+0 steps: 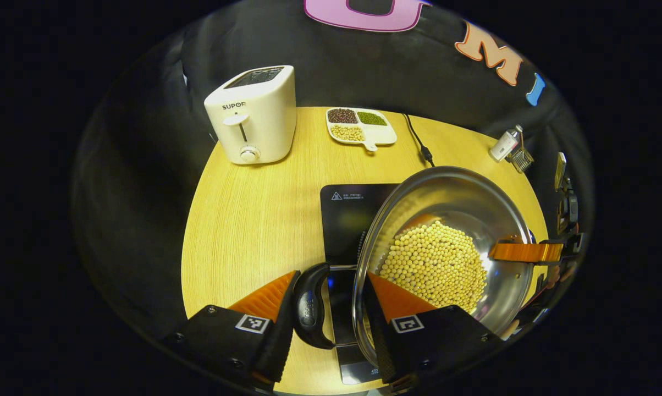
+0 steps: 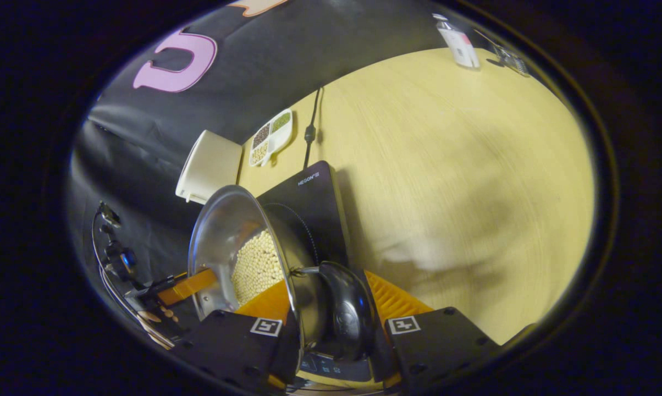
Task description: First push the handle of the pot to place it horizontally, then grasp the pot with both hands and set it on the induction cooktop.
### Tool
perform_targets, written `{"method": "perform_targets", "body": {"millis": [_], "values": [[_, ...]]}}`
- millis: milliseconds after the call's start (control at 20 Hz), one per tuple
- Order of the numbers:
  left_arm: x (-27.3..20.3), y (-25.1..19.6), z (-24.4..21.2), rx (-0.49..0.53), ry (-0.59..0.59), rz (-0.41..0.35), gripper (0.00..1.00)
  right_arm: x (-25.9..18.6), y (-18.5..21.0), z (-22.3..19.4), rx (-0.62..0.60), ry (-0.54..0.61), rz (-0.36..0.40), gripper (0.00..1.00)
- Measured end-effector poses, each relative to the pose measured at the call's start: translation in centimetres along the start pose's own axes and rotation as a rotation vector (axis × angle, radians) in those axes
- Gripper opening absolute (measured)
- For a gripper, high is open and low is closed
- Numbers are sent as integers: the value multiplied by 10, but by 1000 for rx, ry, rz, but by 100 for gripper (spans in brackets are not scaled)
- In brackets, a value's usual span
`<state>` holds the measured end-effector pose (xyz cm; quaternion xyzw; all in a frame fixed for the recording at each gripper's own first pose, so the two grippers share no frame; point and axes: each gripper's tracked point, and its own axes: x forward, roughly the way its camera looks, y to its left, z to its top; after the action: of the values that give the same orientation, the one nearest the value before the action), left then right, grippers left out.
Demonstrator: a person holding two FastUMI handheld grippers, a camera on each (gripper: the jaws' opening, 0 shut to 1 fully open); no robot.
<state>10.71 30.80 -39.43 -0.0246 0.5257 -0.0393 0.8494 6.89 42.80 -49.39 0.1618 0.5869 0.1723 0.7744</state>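
The round, polished stainless-steel pot (image 1: pixel 446 242), holding a heap of pale yellow soybeans (image 1: pixel 435 264), is hanging in the air over the flat black glass induction cooktop (image 1: pixel 347 220), its near rim riding above the cooktop's front part; the cooktop is lying directly under and just beyond both tongs, so the coming move is judged a straight lowering. The left gripper (image 1: pixel 331 300) is straddling the pot's left side, one ribbed orange finger outside the curved black plastic handle (image 1: pixel 309 308), the other inside the rim near the beans; whether both are pressing I cannot tell. The right gripper (image 2: pixel 331 308) is doing the same on the opposite black handle (image 2: pixel 347 313), one finger inside the steel wall, one beyond the handle; its squeeze is equally unclear. The pot's handle-to-handle axis is running between the two grippers; the pale woodgrain table (image 1: pixel 254 220) is spreading around.
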Motion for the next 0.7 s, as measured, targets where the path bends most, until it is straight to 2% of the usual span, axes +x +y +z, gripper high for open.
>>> {"method": "perform_targets", "body": {"millis": [250,300,350,400,450,500,600,650,700], "values": [[0,-1,0,-6,-10,-5,67,1,-1,2,-19,-30,-19,57],[0,-1,1,-10,-13,-5,67,1,-1,1,-26,-33,-24,53],[1,-1,1,-19,-18,-3,69,1,-2,1,-35,-35,-30,58],[2,0,0,-31,-19,6,68,1,-5,-1,-47,-35,-44,53],[3,-1,-3,-35,-20,11,72,0,-9,-1,-63,-37,-58,55],[3,1,-3,-40,-29,25,74,-3,-14,-4,-84,-36,-70,68],[0,6,-1,-42,-61,52,90,-13,-14,-1,-113,-74,-71,95],[-1,7,-3,-45,-85,66,100,-20,-11,2,-122,-97,-60,100],[-8,7,-1,-43,-117,71,98,-29,-8,4,-127,-128,-50,100]]}}
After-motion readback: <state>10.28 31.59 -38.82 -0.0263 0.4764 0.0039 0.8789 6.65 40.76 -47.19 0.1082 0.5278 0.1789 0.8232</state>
